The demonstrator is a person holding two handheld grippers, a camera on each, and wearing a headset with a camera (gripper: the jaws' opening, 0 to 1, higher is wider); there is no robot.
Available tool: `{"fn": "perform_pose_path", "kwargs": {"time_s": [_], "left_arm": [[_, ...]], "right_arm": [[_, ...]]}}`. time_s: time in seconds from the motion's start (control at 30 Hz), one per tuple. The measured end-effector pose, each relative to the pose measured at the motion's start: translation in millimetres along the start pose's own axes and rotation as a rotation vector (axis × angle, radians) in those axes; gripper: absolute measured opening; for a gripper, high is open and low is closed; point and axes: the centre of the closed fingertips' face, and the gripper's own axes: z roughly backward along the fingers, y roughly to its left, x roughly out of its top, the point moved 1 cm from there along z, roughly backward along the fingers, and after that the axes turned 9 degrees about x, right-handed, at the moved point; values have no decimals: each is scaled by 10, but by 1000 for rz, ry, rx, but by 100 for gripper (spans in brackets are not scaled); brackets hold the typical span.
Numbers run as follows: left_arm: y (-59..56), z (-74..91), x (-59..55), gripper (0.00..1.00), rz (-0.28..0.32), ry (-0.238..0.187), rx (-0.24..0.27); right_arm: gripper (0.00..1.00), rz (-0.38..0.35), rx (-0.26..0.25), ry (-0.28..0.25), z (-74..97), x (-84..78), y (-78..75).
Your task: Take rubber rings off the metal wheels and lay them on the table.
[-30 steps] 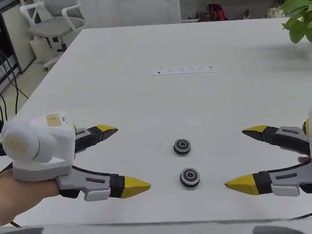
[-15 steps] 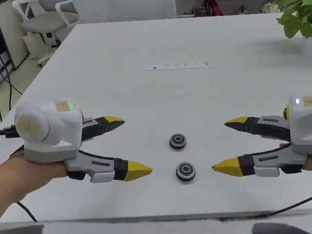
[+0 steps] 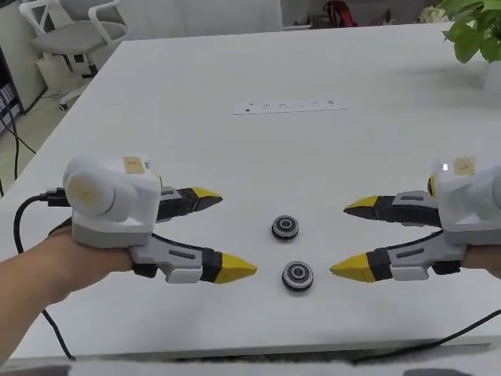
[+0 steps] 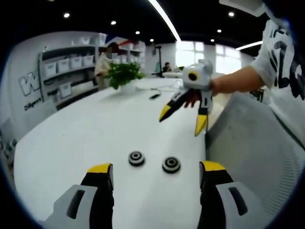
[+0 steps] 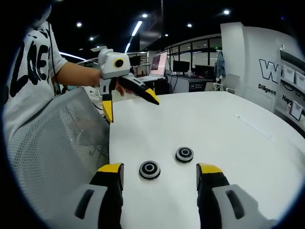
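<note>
Two small metal wheels with black rubber rings lie flat on the white table: a far wheel and a near wheel. My left gripper is open, hovering just left of them, yellow tips pointing right. Opposite it, my right gripper is open just right of the wheels, tips pointing left. In the left gripper view the far wheel and near wheel lie ahead of the open left gripper. The right gripper view has the near wheel and far wheel before the open right gripper.
A strip of small sockets is set into the table farther back. A potted plant stands at the far right corner, and an office chair beyond the far left. A black cable trails over the front edge.
Both grippers have moved inward toward the two wheels, and the gap between them has narrowed. The wheels have not moved on the table.
</note>
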Motion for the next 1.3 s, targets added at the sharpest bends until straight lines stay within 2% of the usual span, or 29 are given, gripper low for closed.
{"fn": "perform_pose_path", "kwargs": {"time_s": [0.17, 0.4, 0.47, 0.57, 0.97, 1.3], "left_arm": [[-6, -89, -74, 72, 3, 21, -20], [-50, -196, -163, 69, 18, 41, -50], [-47, -240, -231, 67, 14, 60, -62], [-51, -271, -270, 66, 7, 76, -66], [-155, -429, -291, 59, 13, 94, -113], [-287, -562, -311, 53, 14, 107, -151]], "right_arm": [[53, -10, 10, 26, -59, -113, -39], [49, -12, 41, 40, -156, -167, -23], [47, -13, 54, 48, -204, -201, -43], [44, -7, 67, 68, -250, -253, -76], [39, -1, 123, 128, -405, -392, -15], [36, -28, 150, 137, -474, -452, 17]]}}
